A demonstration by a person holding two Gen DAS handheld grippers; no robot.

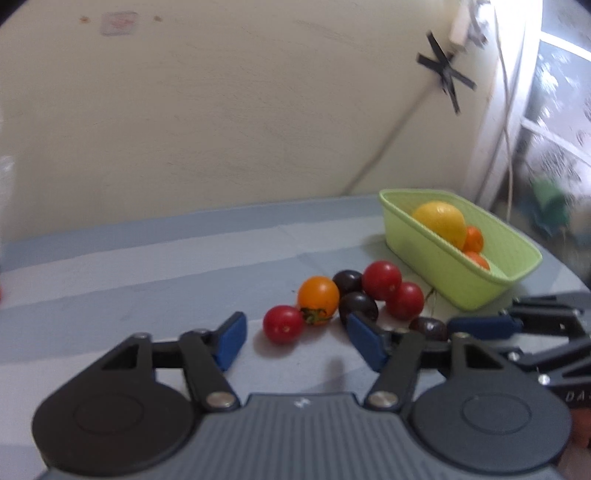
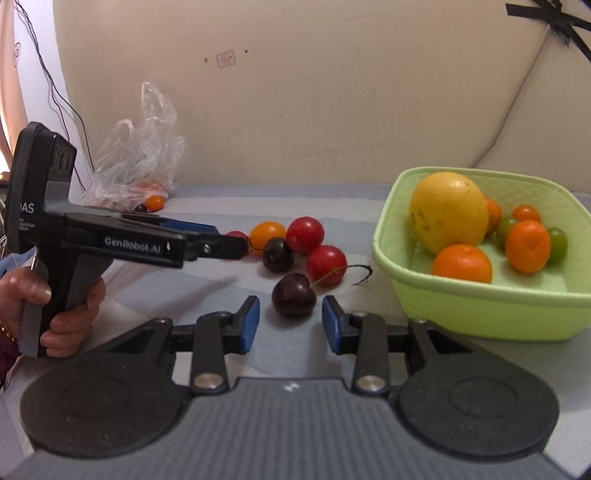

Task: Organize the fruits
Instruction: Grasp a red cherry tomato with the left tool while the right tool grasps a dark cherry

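The dark cherry (image 2: 294,294) lies just ahead of the right claw (image 2: 290,320), between its spread fingertips.

Cream wall (image 2: 314,110) behind a table (image 1: 147,258) under a pale blue-grey cloth, marked with faint stains and a small reddish patch (image 1: 118,23). High on the wall to the right, a cross of black tape (image 1: 445,70) pinning a thin cable (image 1: 388,147) that slants down to the table's far edge. Right of the tape, a white-framed window (image 1: 546,122), bright with daylight; left along the wall, a crumpled clear plastic bag (image 2: 140,155).
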